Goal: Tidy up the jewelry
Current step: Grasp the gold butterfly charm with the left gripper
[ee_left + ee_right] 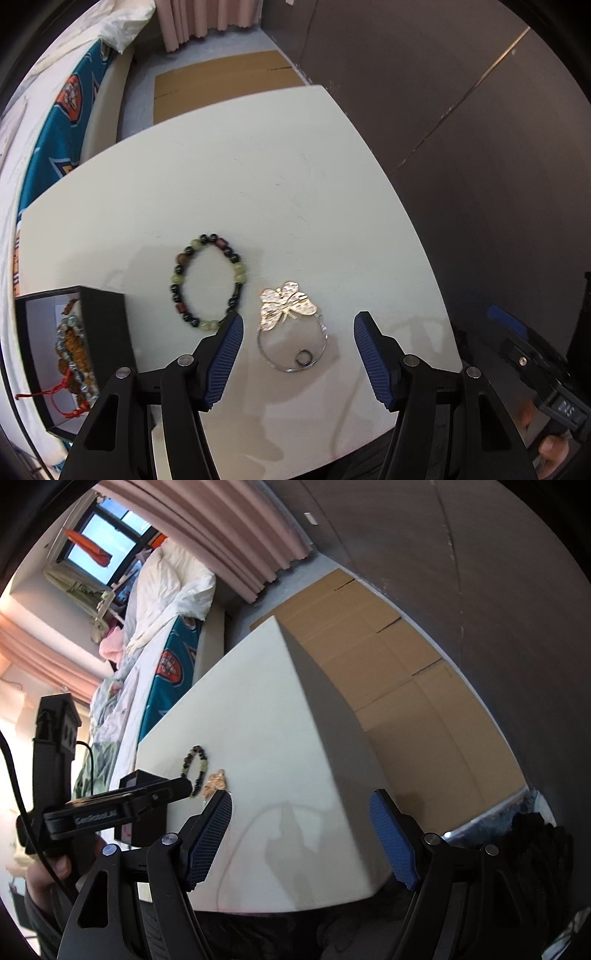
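Black box (74, 354) partly behind tongs

Looking down your left wrist view, the table (258, 166) fills the middle of the frame. The bead bracelet (208, 280) lies flat on it just left of centre, and the butterfly bangle (290, 325) sits just right of it and a bit lower, close but apart. The open box (70, 350) is at the lower left edge of the table with more bracelets (72, 354) inside. Your left gripper (298, 356) comes up from the bottom, its fingers either side of the bangle. The bed (55, 122) runs up the left edge, beyond the table.
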{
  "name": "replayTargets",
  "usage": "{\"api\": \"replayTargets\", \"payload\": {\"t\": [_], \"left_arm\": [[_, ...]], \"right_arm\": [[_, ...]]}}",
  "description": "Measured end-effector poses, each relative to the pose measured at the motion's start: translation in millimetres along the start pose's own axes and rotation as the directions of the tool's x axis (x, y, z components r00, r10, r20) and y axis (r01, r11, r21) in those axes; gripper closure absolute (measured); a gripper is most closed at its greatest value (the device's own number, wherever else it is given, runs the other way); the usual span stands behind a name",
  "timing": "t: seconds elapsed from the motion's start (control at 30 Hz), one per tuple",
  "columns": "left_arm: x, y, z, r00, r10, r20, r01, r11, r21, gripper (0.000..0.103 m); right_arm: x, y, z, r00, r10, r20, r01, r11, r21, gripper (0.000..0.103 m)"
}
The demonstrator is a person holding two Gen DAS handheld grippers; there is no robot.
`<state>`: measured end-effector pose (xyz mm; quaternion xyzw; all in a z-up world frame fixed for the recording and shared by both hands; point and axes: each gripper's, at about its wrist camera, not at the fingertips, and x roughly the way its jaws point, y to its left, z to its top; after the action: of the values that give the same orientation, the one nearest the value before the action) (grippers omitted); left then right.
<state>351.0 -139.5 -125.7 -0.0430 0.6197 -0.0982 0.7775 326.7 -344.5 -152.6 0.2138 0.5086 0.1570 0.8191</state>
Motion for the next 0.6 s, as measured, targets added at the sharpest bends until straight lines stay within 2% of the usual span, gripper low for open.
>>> {"api": "replayTargets", "payload": {"t": [0.43, 0.53, 0.6], "left_arm": [[38.0, -3.5, 1.7, 0.994, 0.095, -0.047, -0.095, 0.995, -0.004, 0.039], [37.8, -3.7, 2.4, 0.994, 0.108, -0.027, -0.108, 0.994, 0.005, 0.039], [37.4, -3.3, 1.3, 0.993, 0.117, -0.014, -0.117, 0.993, 0.003, 0.043]], "right_arm": [[-1.8, -19.7, -4.7, 1.000, -0.020, -0.006, 0.020, 1.000, 0.018, 0.026], [-0.1, -17.2, -4.2, 1.000, -0.017, -0.011, 0.017, 1.000, 0.012, 0.026], [0.9, -14.3, -3.9, 1.000, -0.020, -0.012, 0.020, 1.000, 0.004, 0.026]]}}
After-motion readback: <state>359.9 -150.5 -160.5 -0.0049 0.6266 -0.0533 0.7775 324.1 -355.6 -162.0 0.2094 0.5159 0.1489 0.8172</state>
